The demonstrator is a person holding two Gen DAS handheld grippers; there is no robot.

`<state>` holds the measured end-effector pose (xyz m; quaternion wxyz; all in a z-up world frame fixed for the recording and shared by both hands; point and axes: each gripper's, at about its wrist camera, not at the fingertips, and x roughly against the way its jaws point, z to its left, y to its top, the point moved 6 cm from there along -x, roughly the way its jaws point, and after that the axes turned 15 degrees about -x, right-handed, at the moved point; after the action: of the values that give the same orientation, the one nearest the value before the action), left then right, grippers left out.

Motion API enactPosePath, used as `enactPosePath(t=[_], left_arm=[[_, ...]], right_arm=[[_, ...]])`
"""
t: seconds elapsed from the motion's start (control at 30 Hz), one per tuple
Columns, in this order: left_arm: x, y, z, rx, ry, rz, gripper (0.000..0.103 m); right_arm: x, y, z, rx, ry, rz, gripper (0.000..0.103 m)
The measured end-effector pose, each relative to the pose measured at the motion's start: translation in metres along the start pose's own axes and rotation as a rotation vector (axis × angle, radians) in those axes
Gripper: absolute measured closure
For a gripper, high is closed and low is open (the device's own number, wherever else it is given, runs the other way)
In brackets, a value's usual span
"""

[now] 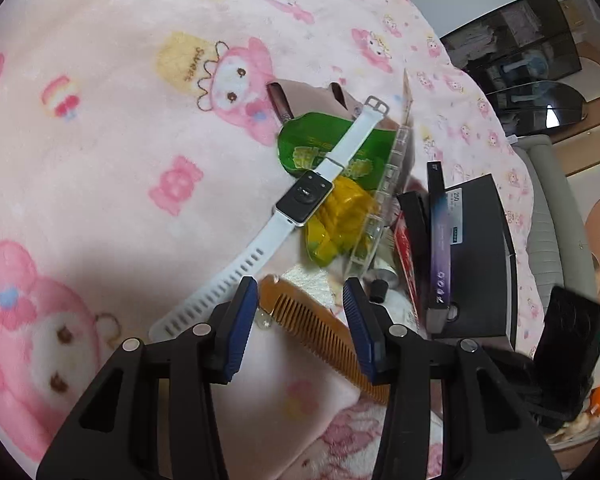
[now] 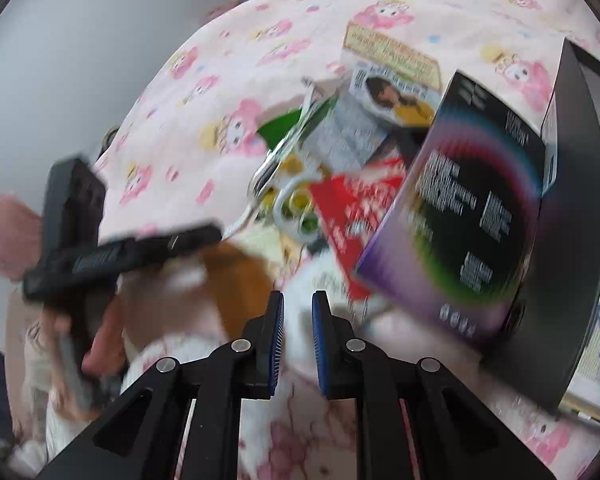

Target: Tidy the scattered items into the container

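My left gripper [image 1: 300, 300] stands open over the pink blanket, and a brown comb [image 1: 312, 328] lies slantwise between its fingers; whether the pads touch it I cannot tell. Just beyond lies a white smartwatch [image 1: 304, 196], partly across a green packet [image 1: 300, 140] and a yellow item [image 1: 340, 216]. To the right, a purple box [image 1: 440, 248] leans on an open black box [image 1: 480, 240]. In the blurred right wrist view, my right gripper [image 2: 297, 300] is shut, with nothing clearly between its pads, in front of the purple box [image 2: 460, 216] and a red packet [image 2: 352, 208].
A clear plastic strip [image 1: 384, 200], a small black cap [image 1: 378, 290] and a brown tube [image 1: 280, 104] lie in the pile. A printed booklet [image 2: 380, 92] lies further back. The bed's edge and a floor with dark drawers [image 1: 520, 48] are at the right.
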<state>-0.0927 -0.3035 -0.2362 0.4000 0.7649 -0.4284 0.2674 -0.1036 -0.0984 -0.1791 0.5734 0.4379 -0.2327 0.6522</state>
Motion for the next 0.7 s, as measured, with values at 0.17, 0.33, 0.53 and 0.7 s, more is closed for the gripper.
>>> enactPosePath(t=[0.17, 0.33, 0.53, 0.7], left_arm=[[-0.014, -0.010, 0.009, 0.026, 0.025, 0.062, 0.075], [-0.008, -0.014, 0.013, 0.011, 0.061, 0.062, 0.077], [-0.023, -0.002, 0.014, -0.034, 0.096, 0.092, 0.077], [-0.012, -0.006, -0.008, -0.058, 0.038, 0.077, 0.084]], right_arm=[[-0.015, -0.006, -0.004, -0.054, 0.051, 0.078, 0.084], [-0.038, -0.005, -0.004, -0.151, 0.122, 0.171, 0.076], [-0.061, -0.009, 0.009, -0.185, 0.170, 0.233, 0.073], [-0.052, -0.008, 0.025, -0.159, 0.153, 0.144, 0.088]])
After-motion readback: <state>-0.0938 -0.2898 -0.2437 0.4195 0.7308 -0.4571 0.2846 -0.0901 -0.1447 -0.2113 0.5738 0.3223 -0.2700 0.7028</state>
